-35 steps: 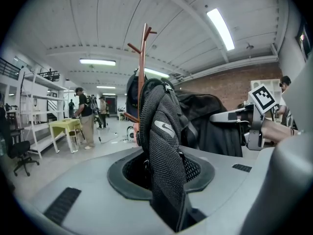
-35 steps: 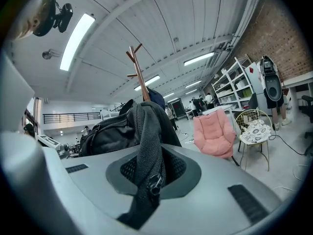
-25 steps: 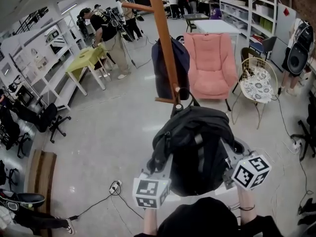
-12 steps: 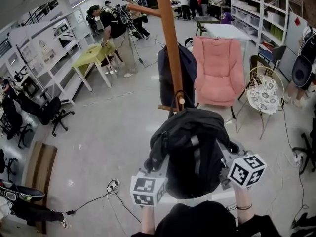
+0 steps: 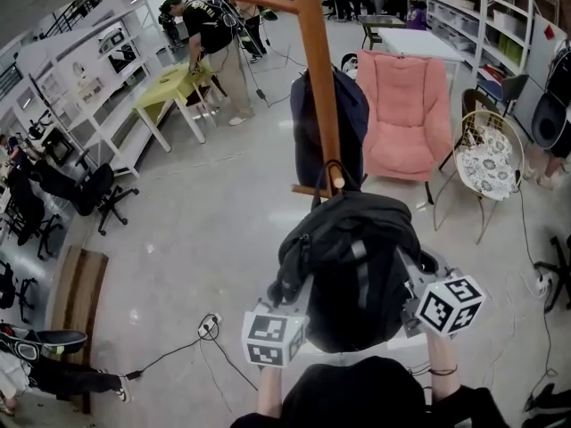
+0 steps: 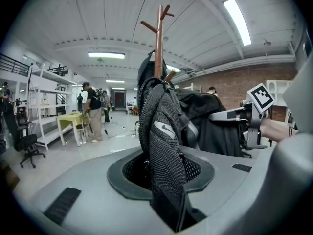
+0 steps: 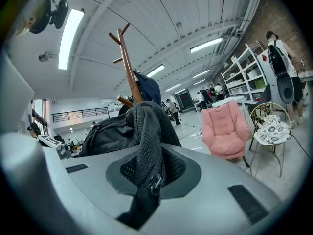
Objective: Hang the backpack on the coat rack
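A tall brown wooden coat rack (image 5: pixel 321 87) is seen rising from the pale floor straight ahead of the person. A dark blue jacket (image 5: pixel 352 123) is hung on its far side, and a pink upholstered armchair (image 5: pixel 401 114) is placed beyond it to the right.

A black fabric backpack (image 5: pixel 352 266) is held up in the air against the near side of the pole, between the two claws and well clear of the floor. Both bare forearms are stretched forward from the bottom edge of the head view. They are kept roughly parallel and at about the same height, one on each side of the bag, and a thin band is worn on the right wrist (image 5: pixel 443 373).

The left claw (image 6: pixel 164 190) is pointed slightly downward and is clamped on a grey mesh shoulder strap with a pale logo (image 6: pixel 161 131), which is drawn up out of the jaws toward the pole. The right claw (image 7: pixel 149 190) is held nearly level and is pinched on a dark mesh strap carrying a small metal pull (image 7: pixel 149 136).

The bag's small top loop (image 5: pixel 335 168) is raised beside the pole, right at the rounded tip of a short lower peg (image 5: pixel 336 184). Whether the loop is passed over that peg cannot be told.
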`<action>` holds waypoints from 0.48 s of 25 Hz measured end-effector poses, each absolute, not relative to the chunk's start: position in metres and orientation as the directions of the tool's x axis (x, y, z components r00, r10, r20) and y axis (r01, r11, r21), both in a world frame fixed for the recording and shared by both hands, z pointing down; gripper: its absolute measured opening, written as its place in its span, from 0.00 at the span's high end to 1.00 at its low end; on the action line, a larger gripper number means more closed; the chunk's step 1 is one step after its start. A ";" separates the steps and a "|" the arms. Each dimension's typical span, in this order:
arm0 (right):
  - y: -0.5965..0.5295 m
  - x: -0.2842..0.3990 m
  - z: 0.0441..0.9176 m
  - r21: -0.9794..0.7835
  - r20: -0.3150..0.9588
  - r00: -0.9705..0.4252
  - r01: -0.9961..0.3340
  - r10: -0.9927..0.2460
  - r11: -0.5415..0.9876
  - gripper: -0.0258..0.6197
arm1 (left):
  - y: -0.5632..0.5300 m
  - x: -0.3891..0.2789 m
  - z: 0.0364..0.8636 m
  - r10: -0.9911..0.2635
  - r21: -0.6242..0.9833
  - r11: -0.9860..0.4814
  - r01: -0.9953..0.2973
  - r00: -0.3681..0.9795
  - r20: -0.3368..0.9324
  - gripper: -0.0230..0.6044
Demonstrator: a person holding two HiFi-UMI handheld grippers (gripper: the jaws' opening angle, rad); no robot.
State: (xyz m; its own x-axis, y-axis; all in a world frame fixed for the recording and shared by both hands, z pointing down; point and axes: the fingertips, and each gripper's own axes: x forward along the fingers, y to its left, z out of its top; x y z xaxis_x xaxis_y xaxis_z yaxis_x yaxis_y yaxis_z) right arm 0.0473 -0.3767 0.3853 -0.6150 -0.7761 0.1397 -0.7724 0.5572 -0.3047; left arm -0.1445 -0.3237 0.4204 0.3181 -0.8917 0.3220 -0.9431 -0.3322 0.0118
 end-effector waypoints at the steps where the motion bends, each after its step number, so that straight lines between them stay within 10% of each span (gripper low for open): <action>1: -0.379 0.048 0.388 -0.305 0.141 -0.611 -0.775 -0.779 0.553 0.89 | -0.326 -0.144 0.422 -0.889 0.010 -0.336 -0.942 0.321 0.326 0.75; 12: -0.386 0.044 0.403 -0.310 0.164 -0.588 -0.793 -0.792 0.524 0.89 | -0.336 -0.153 0.437 -0.868 0.013 -0.367 -0.930 0.348 0.354 0.75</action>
